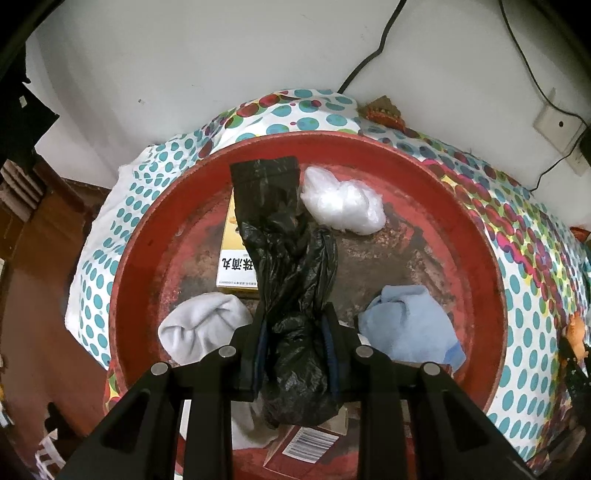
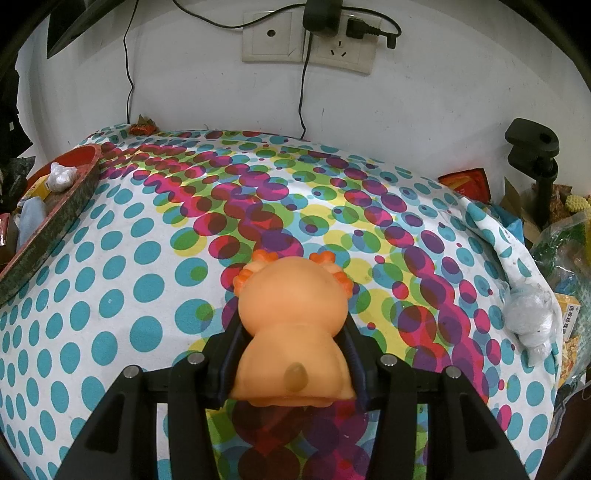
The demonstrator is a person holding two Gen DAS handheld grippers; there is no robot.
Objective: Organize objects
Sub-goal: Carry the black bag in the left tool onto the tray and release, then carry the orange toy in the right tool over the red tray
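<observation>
My left gripper (image 1: 293, 321) is shut on a crumpled black plastic bag (image 1: 284, 236), which stretches forward over the round red tray (image 1: 476, 236). In the tray lie a white plastic wad (image 1: 343, 203), a yellow and white medicine box (image 1: 234, 258), a white cloth (image 1: 201, 328), a light blue cloth (image 1: 410, 321) and a barcoded box (image 1: 306, 446). My right gripper (image 2: 291, 325) is shut on an orange rubber toy animal (image 2: 291, 291), held just above the dotted tablecloth (image 2: 110, 295). The red tray (image 2: 62, 218) shows at the far left of the right wrist view.
A white wall with sockets and a plugged charger (image 2: 321, 14) stands behind the table, with cables hanging down. At the table's right edge are a clear plastic wad (image 2: 528, 317), a black clamp stand (image 2: 532, 147) and piled packets. A wrapper (image 2: 142, 127) lies at the back.
</observation>
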